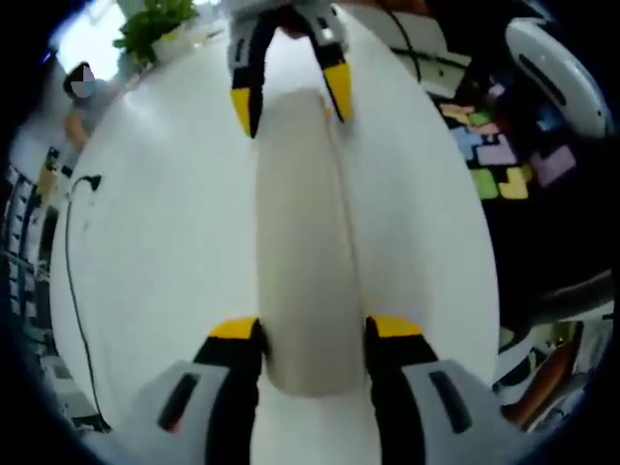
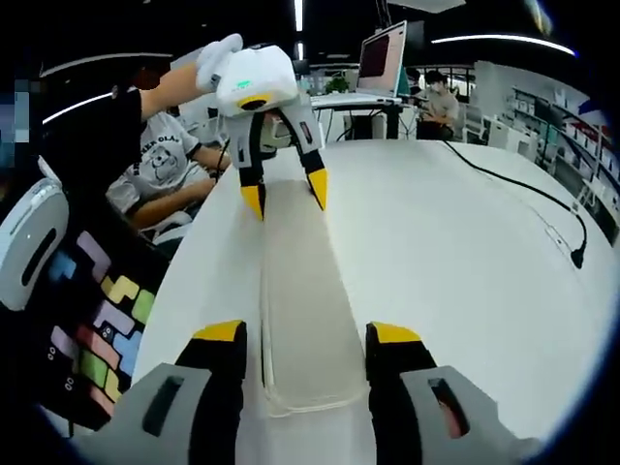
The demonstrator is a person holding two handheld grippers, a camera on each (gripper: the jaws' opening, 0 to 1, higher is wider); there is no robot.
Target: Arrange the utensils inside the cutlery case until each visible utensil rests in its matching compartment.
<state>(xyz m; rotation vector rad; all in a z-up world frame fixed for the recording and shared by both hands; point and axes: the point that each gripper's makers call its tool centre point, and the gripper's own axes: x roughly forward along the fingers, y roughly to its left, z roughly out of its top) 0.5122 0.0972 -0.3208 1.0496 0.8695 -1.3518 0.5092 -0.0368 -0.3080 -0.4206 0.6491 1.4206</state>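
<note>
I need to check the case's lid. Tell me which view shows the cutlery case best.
The right gripper view: the cutlery case is sharper there, its translucent lid and rim readable between both grippers. The left gripper view shows the same case blurred, a plain pale slab.

— Case finish? 
— The cutlery case looks like pale, frosted plastic, smooth and matt, semi-translucent at the rim. 
— Surface beneath? 
— The table is white, smooth, with a faint sheen. 
— Tools? 
— Left gripper and right gripper: grey matt plastic bodies, black jaws, yellow tips.
</note>
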